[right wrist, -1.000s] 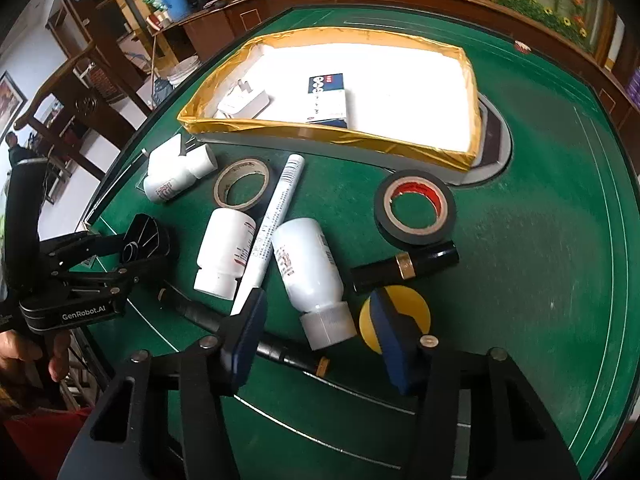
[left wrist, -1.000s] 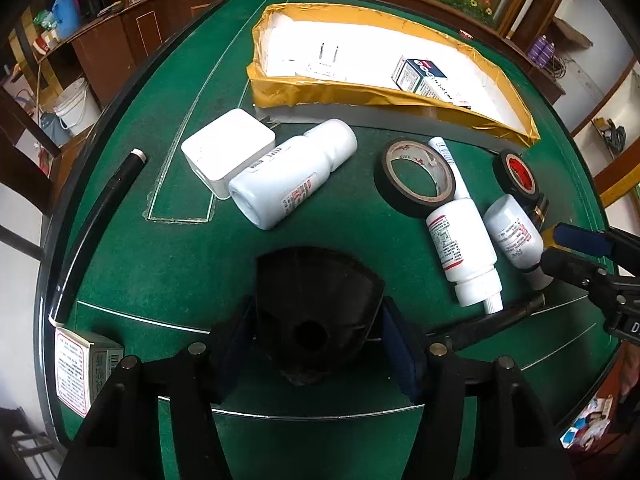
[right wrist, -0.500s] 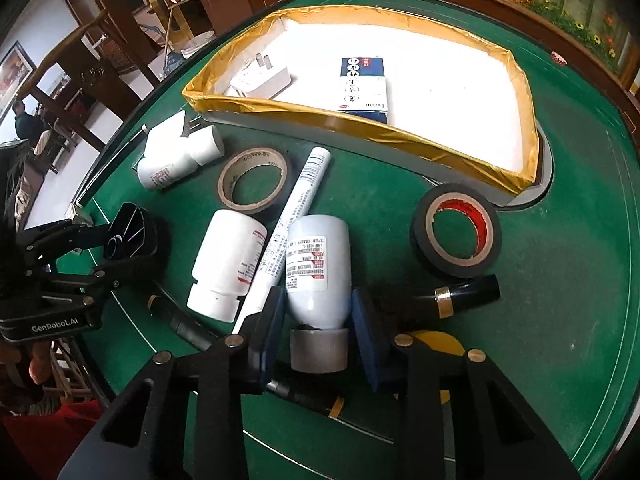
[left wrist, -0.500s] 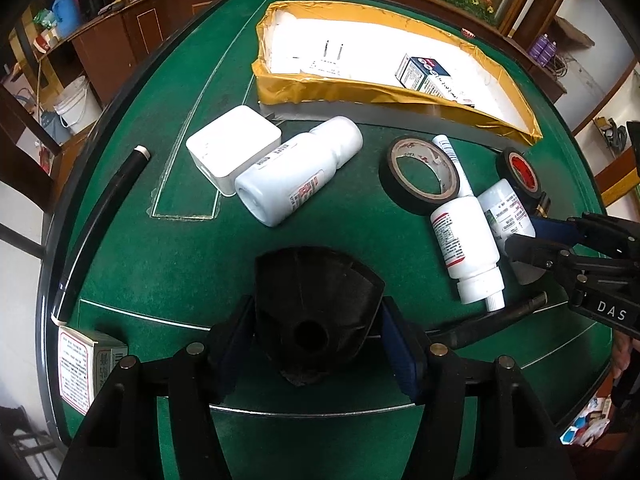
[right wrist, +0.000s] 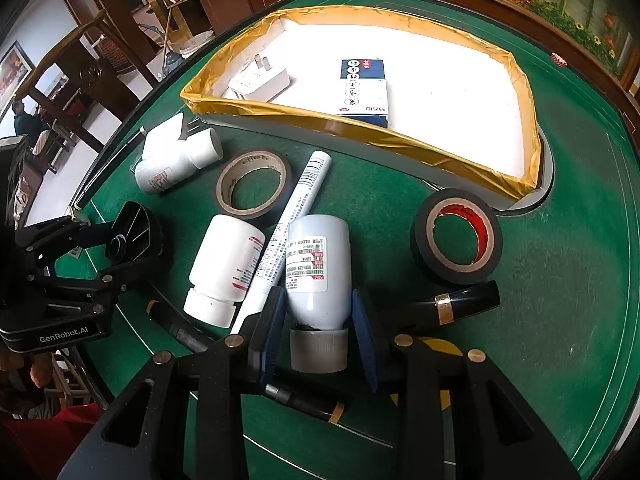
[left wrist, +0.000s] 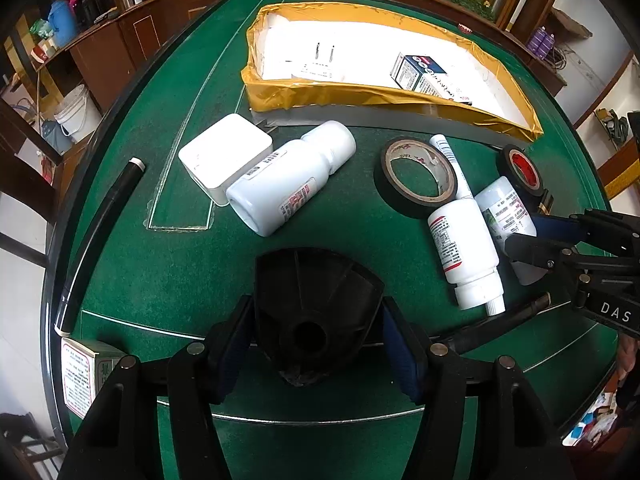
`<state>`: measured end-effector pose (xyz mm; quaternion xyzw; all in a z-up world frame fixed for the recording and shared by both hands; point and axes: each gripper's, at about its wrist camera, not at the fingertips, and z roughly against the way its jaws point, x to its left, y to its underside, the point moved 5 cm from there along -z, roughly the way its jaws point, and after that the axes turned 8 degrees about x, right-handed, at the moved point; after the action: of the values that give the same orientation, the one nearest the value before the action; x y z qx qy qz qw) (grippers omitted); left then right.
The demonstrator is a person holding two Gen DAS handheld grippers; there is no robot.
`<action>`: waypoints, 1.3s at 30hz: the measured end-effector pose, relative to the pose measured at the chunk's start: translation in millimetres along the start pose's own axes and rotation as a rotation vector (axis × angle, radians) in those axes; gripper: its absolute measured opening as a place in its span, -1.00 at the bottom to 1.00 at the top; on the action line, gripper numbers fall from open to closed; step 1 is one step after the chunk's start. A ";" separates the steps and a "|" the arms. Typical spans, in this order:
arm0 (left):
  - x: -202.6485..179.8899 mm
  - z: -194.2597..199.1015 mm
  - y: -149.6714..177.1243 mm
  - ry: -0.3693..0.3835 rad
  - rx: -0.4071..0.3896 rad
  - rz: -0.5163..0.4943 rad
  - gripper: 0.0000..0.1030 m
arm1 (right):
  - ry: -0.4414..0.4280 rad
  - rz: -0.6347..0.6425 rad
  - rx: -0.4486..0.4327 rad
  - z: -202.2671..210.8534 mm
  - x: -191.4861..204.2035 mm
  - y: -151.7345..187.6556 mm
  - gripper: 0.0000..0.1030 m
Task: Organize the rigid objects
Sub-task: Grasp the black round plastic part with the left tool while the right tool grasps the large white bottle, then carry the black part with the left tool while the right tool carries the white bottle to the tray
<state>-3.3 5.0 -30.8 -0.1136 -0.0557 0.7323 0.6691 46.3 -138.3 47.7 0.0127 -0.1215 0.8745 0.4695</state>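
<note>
Right gripper [right wrist: 318, 322] jaws pinch the white bottle [right wrist: 318, 268] at its neck, bottle lying on the green bench [right wrist: 560, 280] | left gripper [left wrist: 316, 344] jaws clamp a black fan-shaped part [left wrist: 316, 308] | advice: lift straight (the marker [right wrist: 296, 216] touches it), carry to the yellow-rimmed tray [right wrist: 360, 122].

The desk [right wrist: 560, 280] is showing matt green felt; the bottle [right wrist: 316, 256] is looking like glossy white plastic; the tray [right wrist: 360, 124] rim is wearing shiny yellow tape.
</note>
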 end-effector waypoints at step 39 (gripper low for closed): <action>-11.6 46.5 -40.2 0.024 -0.099 -0.007 0.26 | -0.055 -0.089 -0.097 47.1 -20.8 -1.0 -0.36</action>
<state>25.3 0.8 24.6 -0.1552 -0.0840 0.7248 0.6660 54.4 -165.4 90.7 0.0193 -0.1762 0.8451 0.5044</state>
